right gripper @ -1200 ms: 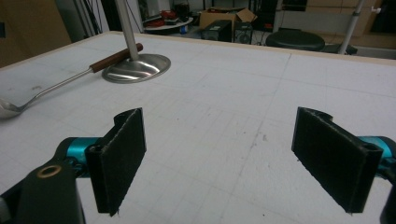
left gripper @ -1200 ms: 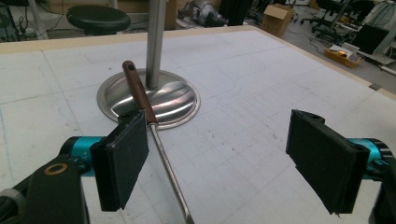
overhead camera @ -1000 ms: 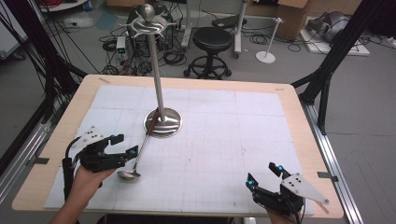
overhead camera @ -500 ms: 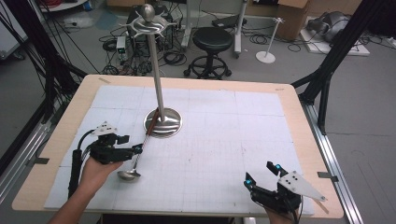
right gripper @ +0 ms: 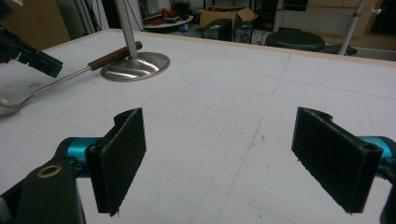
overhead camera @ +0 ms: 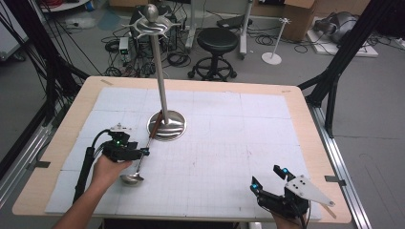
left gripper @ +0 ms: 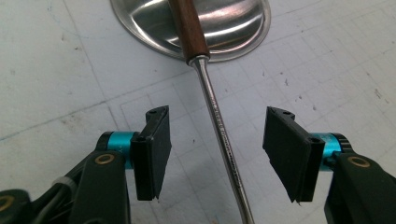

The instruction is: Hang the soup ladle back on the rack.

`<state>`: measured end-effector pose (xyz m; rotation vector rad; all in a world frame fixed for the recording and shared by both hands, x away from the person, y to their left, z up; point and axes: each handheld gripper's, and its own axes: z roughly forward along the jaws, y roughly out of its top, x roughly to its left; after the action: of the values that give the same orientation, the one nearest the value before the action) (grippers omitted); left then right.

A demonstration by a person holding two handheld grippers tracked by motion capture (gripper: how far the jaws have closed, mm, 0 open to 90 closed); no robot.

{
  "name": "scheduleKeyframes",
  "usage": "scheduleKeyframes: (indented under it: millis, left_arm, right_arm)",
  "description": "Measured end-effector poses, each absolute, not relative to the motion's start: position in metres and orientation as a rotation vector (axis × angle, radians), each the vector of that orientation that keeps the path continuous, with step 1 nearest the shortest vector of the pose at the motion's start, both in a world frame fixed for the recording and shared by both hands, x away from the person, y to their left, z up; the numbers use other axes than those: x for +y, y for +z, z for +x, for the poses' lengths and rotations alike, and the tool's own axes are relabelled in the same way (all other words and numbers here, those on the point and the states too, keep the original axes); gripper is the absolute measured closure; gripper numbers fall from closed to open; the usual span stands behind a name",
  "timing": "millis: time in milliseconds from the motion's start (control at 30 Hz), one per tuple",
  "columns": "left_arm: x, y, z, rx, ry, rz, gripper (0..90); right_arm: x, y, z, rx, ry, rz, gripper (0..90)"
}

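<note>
On the bench [overhead camera: 267, 124], the ladle [overhead camera: 142, 160] lies with its handle on the stand [overhead camera: 166, 125]. Left gripper [left gripper: 215, 147] straddles its shaft, jaws spread, apparently not touching. Right gripper [right gripper: 233, 158] rests spread, well apart.

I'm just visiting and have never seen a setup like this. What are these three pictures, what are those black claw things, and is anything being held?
There is no robot here: a person holds a hand tool with a two-jaw claw in each hand. One picture comes from a camera above the table; the other two come from small cameras riding on each claw, looking out between its black jaws.

On the gridded table stands a tall metal stand with a round base. A ladle lies beside it, its wooden handle end resting on that base and its bowl toward the person.

The left claw is open, with the ladle's thin metal shaft running between its jaws, not yet gripped. The right claw is open too, near the table's front edge with bare table ahead. So nothing is held yet.
</note>
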<state>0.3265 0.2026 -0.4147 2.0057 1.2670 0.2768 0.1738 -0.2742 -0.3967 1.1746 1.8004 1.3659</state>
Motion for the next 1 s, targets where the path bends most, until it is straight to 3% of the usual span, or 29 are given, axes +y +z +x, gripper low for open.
scheduleKeyframes:
  millis: [567,1000]
  left_arm:
    - [0.194,-0.425,0.332,1.274,0.231,2.074,57.1]
    - [0.184,-0.426,0.334,1.304,0.27,2.137,71.9]
  right_arm:
    - [-0.274,-0.397,0.174,1.805,1.36,1.177,16.4]
    - [-0.276,-0.397,0.173,1.795,1.359,1.19,16.4]
